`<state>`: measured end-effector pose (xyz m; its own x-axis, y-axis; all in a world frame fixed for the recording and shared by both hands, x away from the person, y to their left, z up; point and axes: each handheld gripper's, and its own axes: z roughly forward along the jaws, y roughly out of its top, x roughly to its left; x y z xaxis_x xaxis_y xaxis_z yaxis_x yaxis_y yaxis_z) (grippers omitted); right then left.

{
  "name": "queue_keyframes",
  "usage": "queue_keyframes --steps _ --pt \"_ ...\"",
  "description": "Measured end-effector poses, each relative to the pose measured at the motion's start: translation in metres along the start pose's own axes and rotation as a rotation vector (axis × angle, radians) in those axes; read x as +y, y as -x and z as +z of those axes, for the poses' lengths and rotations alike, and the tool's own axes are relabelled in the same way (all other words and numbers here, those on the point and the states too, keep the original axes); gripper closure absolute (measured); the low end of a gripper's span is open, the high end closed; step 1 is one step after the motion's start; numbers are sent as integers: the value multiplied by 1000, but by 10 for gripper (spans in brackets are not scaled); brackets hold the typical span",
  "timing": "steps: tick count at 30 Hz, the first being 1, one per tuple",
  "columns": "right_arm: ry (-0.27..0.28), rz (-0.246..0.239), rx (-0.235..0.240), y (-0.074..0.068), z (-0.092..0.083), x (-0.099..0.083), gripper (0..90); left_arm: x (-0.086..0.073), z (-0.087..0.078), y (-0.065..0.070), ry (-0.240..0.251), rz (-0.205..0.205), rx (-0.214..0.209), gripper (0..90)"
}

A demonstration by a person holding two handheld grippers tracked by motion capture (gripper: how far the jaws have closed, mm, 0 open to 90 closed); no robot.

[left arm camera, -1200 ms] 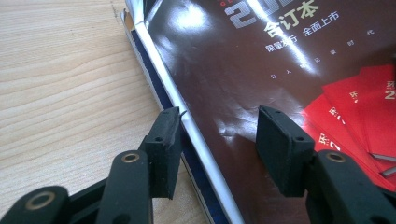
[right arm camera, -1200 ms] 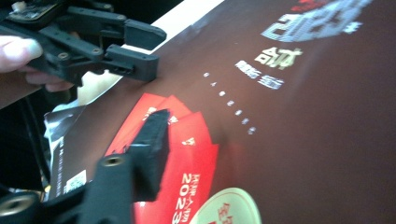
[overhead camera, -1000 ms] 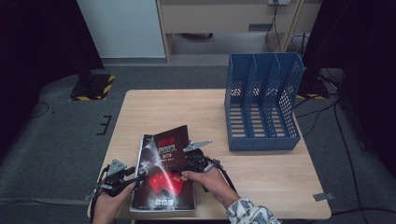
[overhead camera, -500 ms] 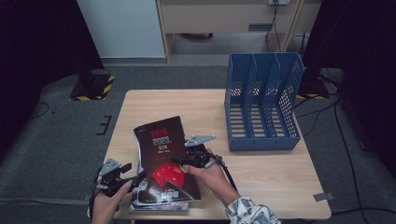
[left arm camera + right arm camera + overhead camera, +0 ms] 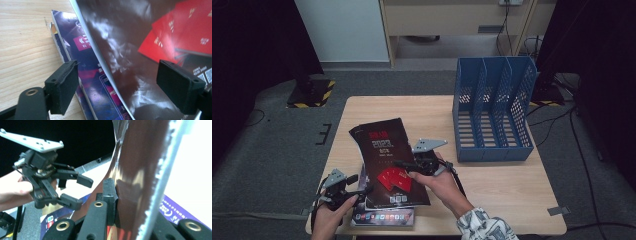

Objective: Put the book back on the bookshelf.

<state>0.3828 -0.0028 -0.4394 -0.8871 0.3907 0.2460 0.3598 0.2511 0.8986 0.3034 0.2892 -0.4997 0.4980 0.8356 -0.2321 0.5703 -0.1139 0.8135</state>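
Observation:
My right gripper (image 5: 401, 164) is shut on the right edge of a dark glossy magazine (image 5: 382, 142) with red cards printed on its cover, and holds it tilted up off the stack. In the right gripper view its pad (image 5: 110, 192) presses on the cover (image 5: 140, 170). My left gripper (image 5: 364, 189) stands at the magazine's lower left edge. Its jaws have just been opening and are wide apart (image 5: 120, 87). The lifted magazine's edge (image 5: 140, 50) runs between them untouched. Beneath it lies a purple magazine (image 5: 85, 50) on the stack (image 5: 382, 218).
A blue file rack (image 5: 492, 115) with three upright slots stands at the back right of the wooden table (image 5: 502, 185). The stack of magazines sits at the table's front left edge. In the right gripper view the left gripper (image 5: 78, 192) hangs nearby, open.
The right gripper has risen with the dark magazine, which now stands steeper and higher over the stack. The left gripper stayed in place, its jaws wider apart than before.

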Motion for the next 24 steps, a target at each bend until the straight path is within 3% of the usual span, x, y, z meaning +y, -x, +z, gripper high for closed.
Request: queue_keyframes --steps 7,10,13,16,22,24 --pt "44 -22 13 -3 -4 15 856 2 2 2 7 11 -22 161" --pt "65 -32 29 -5 -6 23 860 8 2 0 56 -5 -71 154" --pt "72 -39 33 -5 -7 27 861 11 5 -1 66 -1 -83 153" --pt "81 -51 42 -6 -8 33 864 17 8 -7 95 -13 -106 150" --pt "101 -56 67 -1 -9 44 866 31 13 -18 129 17 -136 141" --pt "102 -60 77 2 -7 47 866 36 14 -22 155 -9 -167 140"
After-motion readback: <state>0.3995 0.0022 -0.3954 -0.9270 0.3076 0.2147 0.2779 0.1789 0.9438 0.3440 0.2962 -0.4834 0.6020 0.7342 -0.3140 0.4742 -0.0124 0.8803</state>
